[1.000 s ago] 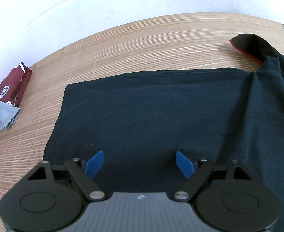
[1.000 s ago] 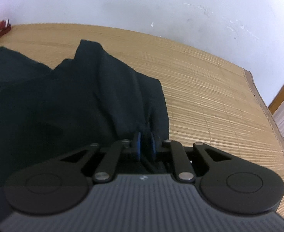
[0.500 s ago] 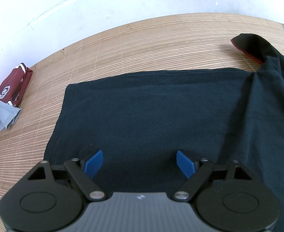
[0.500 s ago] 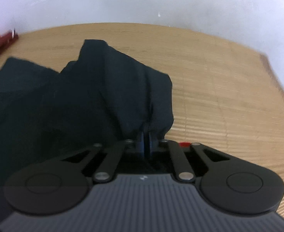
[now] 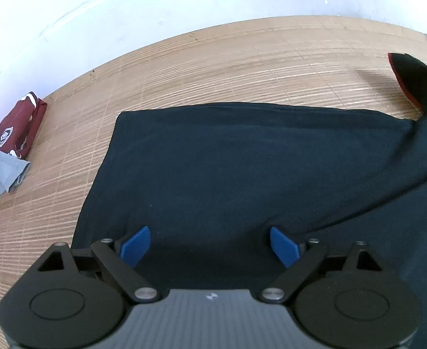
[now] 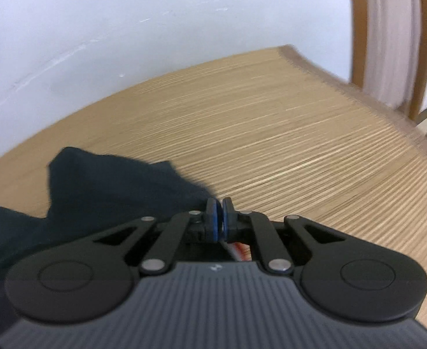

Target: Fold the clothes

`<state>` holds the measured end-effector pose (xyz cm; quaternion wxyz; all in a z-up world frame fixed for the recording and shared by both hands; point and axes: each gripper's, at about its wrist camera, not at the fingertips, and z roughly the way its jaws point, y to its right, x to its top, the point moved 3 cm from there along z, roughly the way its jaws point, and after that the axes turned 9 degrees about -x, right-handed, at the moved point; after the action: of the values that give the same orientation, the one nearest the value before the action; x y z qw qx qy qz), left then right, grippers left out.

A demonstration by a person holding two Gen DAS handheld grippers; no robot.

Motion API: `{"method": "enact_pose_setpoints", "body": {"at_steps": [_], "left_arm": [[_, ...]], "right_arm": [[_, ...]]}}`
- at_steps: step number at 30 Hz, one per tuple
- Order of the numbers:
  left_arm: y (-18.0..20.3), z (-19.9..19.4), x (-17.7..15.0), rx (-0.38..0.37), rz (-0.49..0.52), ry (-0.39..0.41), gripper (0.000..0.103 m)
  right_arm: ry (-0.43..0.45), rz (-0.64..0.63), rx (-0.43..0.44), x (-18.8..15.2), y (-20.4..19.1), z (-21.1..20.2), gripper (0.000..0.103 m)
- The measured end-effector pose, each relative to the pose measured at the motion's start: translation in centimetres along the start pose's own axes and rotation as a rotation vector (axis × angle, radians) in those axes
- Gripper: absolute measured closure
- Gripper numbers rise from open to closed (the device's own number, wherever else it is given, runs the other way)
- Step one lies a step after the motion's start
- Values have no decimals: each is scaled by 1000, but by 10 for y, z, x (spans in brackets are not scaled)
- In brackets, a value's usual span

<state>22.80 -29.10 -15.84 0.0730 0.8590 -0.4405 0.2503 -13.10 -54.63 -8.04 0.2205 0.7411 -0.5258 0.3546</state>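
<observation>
Right gripper [image 6: 220,218] swings off to the right: its view now takes in the mat's [image 6: 286,133] far edge and a wooden frame [image 6: 359,29] with white fabric behind it, none of which showed a second ago. Frame is motion-blurred and rolled. Its jaws have closed the last bit and now sit together. The black shirt [image 6: 111,186] has slid to the left side of that view; whether cloth is pinched between the pads I can't tell.

Left gripper [image 5: 210,245]: jaws have just been opening slightly wider, nothing between them. In the left view, the shirt's red-lined collar flap [image 5: 414,81] is pulled further right, towards the picture edge.
</observation>
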Motion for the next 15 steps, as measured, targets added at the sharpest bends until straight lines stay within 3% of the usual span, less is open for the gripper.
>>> {"method": "enact_pose_setpoints", "body": {"at_steps": [2, 4, 6, 9, 10, 11, 12, 15], "left_arm": [[2, 0, 2, 3, 2, -10, 12], [5, -1, 6, 1, 18, -18, 18], [9, -3, 13, 6, 60, -2, 21], [22, -2, 34, 20, 149, 36, 21], [26, 1, 42, 19, 167, 43, 21], [30, 3, 49, 16, 185, 50, 21], [34, 5, 57, 1, 201, 60, 22], [48, 11, 74, -70, 240, 92, 23]], "right_arm": [[54, -44, -142, 3, -4, 1, 100], [66, -25, -201, 5, 10, -3, 100], [38, -69, -161, 4, 5, -6, 98], [-1, -148, -27, 6, -16, -5, 92], [-6, -166, 9, 7, -22, -7, 85], [-9, -182, 43, 8, -29, -9, 69], [1, -191, 66, 9, -34, -8, 59], [23, -260, 87, 5, -50, -6, 54]]}}
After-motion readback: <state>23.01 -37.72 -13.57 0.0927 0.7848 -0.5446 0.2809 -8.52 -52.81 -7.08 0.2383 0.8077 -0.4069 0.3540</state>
